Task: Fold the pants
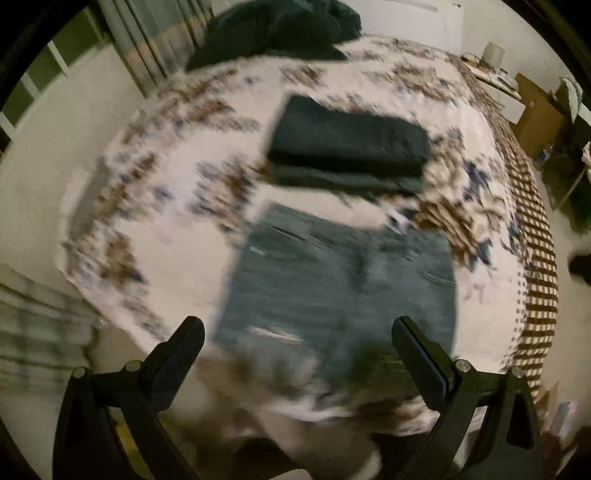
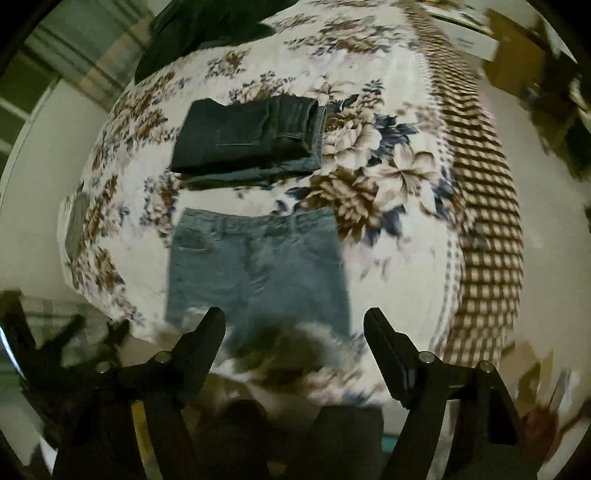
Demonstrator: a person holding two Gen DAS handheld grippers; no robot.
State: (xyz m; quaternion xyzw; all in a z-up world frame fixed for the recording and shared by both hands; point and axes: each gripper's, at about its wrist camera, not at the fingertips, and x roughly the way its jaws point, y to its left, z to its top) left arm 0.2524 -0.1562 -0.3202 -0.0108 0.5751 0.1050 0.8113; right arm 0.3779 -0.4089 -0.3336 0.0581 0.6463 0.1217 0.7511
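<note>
bedroom scene, both views looking down over a bed (image 1: 177, 258) (image 2: 402, 280) covered by a floral bedspread in white, brown and navy, with a brown checked border along its right side. nearest the cameras, the left gripper (image 1: 297, 332) hangs above the near edge of the bed, jaws spread wide with nothing between them; the right gripper (image 2: 294, 321) does the same, jaws released and empty. in the right wrist view, dark parts of the left gripper show at the lower left. just beyond the fingertips lies a pair of light blue jeans (image 1: 340, 280) (image 2: 258, 273), spread flat on the bedspread with the waistband at the far end and the legs running toward the near edge; the near part is blurred by motion. past the waistband, close to it but apart, a pair of dark blue jeans (image 1: 347, 144) (image 2: 243, 136) rests folded into a compact rectangle, a lighter layer showing along its near edge. farther back, at the head of the bed, a dark green heap of fabric (image 1: 273, 29) (image 2: 199, 33) lies crumpled. curtains (image 1: 147, 44) hang at the far left; brown boxes (image 1: 535, 110) stand at the far right.
</note>
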